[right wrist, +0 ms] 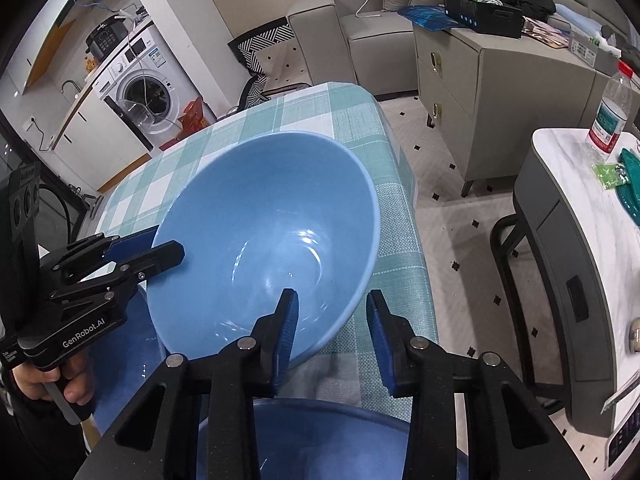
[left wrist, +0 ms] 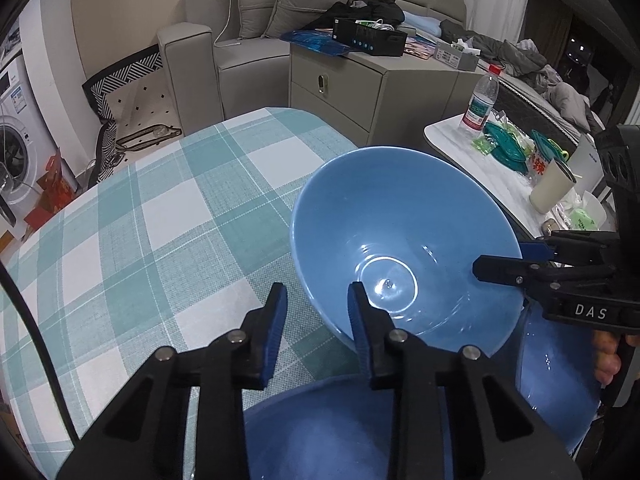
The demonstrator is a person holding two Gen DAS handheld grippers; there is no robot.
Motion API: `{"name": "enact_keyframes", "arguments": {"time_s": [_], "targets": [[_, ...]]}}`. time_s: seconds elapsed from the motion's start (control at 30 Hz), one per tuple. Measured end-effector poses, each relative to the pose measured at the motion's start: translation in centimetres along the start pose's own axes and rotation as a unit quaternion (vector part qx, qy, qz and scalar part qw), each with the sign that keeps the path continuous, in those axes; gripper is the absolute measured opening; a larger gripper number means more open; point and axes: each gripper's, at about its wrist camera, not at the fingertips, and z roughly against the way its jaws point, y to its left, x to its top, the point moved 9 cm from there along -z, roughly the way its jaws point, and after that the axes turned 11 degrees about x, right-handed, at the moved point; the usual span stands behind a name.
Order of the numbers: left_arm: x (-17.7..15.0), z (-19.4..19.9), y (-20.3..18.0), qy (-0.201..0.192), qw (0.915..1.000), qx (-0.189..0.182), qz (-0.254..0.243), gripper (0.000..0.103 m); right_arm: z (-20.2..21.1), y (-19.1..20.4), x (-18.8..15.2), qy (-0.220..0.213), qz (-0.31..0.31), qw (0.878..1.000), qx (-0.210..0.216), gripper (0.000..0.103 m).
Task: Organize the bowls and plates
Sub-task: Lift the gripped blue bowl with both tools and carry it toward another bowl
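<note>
I've got both grippers, left (left wrist: pixel 316 312) and right (right wrist: pixel 334 316), clamped on the glossy light-blue ceramic bowl (left wrist: pixel 404 240) (opposite rims), over the teal-and-white checked tablecloth (left wrist: pixel 160 208), grey fabric sofa (left wrist: pixel 256 40) behind.

Both fisheye views are evenly lit by soft indoor light from overhead, moderately bright with a cool cast. White glare rings sit in the bottom of the light blue bowl (left wrist: pixel 404 248), strongest around 6 o'clock of its well; the right wrist view shows fainter arcs in the same bowl (right wrist: pixel 264 248). Shadows are soft: a dull patch on the checked desk (left wrist: pixel 152 216) under the bowl's rim. Heavy barrel distortion bends the desk edge and the grey cabinet (right wrist: pixel 492 92). A black vignette fills the corners, thickest at 9 and 3 o'clock. Focus is sharp centrally, no motion blur; the washing machine (left wrist: pixel 16 148) at 9 o'clock is smeared and stretched.
</note>
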Motion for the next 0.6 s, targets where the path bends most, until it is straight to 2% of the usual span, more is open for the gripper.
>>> {"name": "enact_keyframes", "arguments": {"time_s": [0.2, 0.6], "targets": [[0.01, 0.18, -0.12, -0.001, 0.9999, -0.011, 0.001, 0.020, -0.03, -0.08, 0.06, -0.002, -0.003, 1.000, 0.002, 0.033], [0.06, 0.25, -0.07, -0.001, 0.9998, -0.016, 0.007, 0.018, 0.15, -0.05, 0.17, -0.008, -0.002, 1.000, 0.004, 0.028]]}}
